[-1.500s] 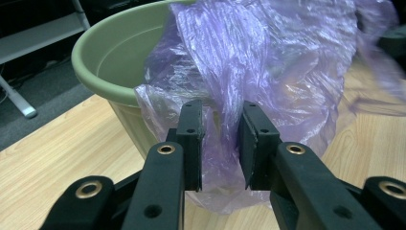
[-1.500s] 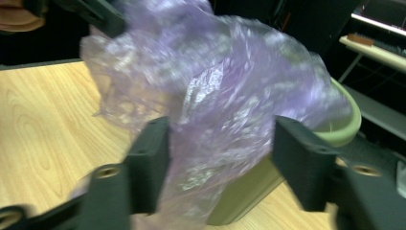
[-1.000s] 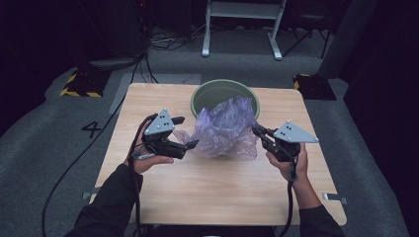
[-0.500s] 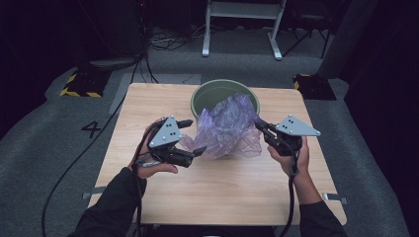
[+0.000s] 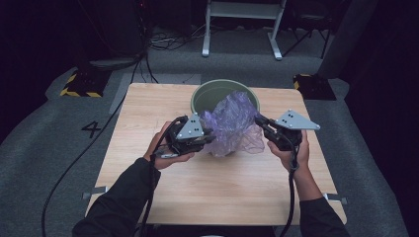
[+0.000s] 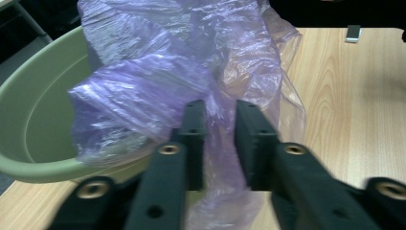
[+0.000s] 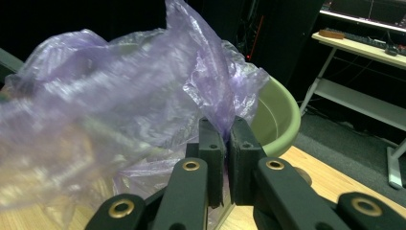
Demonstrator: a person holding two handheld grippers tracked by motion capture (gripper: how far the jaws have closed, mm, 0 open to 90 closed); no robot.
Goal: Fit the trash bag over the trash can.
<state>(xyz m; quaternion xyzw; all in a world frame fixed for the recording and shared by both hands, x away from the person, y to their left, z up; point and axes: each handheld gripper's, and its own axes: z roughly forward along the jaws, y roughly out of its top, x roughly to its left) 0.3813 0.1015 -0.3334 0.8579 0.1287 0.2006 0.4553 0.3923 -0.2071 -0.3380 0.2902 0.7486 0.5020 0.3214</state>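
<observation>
Now both sides engaged: right gripper (image 7: 224, 143) jaws clamped on purple plastic bag (image 5: 232, 121) over green basin (image 5: 207, 94); left gripper (image 6: 220, 139) jaws just closing, film between. Pull edges apart evenly, avoid tearing.

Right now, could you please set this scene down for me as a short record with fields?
work in hand: a purple bag held at the bin
bag: thin, crumpled, see-through plastic, partly over the bin's rim
bin: green, round, at the far edge of the table
left gripper: jaws have just been closing, with bag film between them and a narrow gap left
right gripper: shut on a fold of the bag
table: pale wood
</observation>
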